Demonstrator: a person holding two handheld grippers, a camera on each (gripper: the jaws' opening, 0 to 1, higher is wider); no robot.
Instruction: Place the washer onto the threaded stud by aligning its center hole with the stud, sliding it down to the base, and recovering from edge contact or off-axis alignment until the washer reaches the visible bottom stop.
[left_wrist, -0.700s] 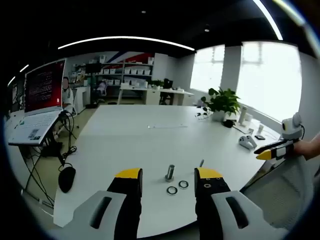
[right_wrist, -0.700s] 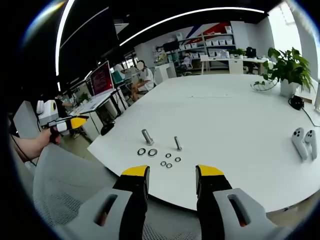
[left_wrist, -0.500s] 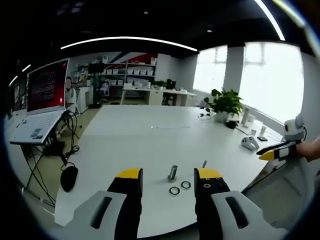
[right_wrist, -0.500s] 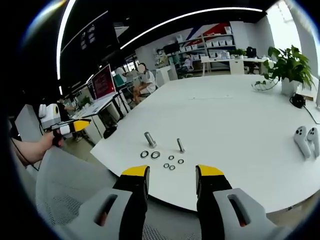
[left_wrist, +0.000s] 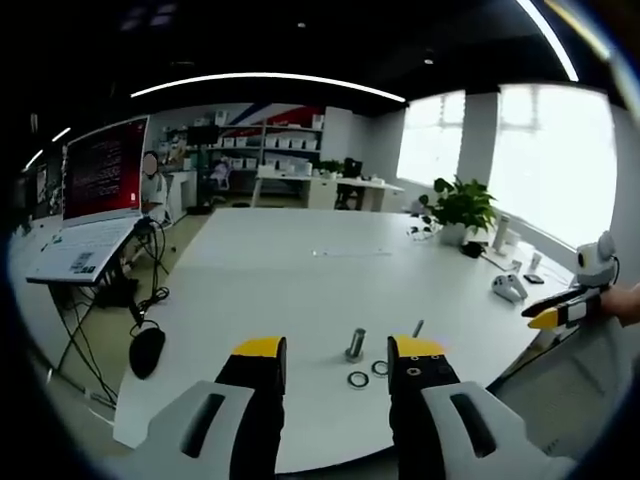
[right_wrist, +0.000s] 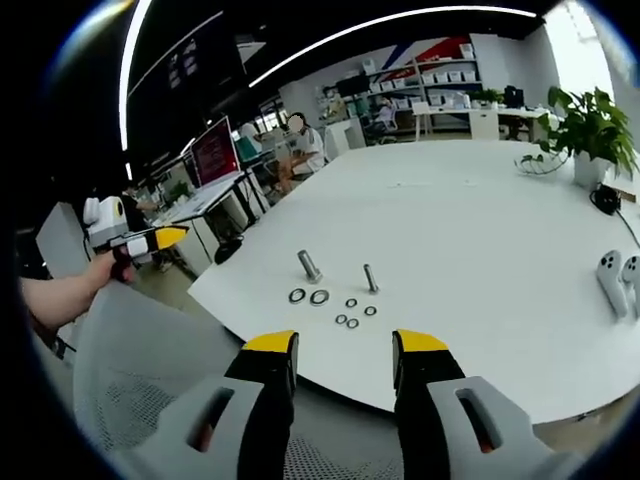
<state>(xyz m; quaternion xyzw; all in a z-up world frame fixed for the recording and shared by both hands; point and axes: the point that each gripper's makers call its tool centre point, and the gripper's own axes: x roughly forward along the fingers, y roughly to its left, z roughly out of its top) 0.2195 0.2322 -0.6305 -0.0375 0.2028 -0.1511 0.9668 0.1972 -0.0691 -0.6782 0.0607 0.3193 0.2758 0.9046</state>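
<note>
On the table (right_wrist: 480, 240), near its front edge in the right gripper view, a large stud (right_wrist: 309, 266) is stood left of a thinner stud (right_wrist: 371, 278); two large washers (right_wrist: 308, 296) are laid side by side just before the large stud, and three small washers (right_wrist: 353, 312) are clustered before the thinner one. Well to the right, two controllers (right_wrist: 618, 280) are laid on the table, and a potted plant (right_wrist: 588, 135) is set behind them. Beyond the table's left edge, a laptop (left_wrist: 85, 215) is raised on a stand in the left gripper view.

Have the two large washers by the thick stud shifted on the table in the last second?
No. In the right gripper view the large washers lie just in front of the thick stud, as before; the whole scene slid together, so the camera moved.
</note>
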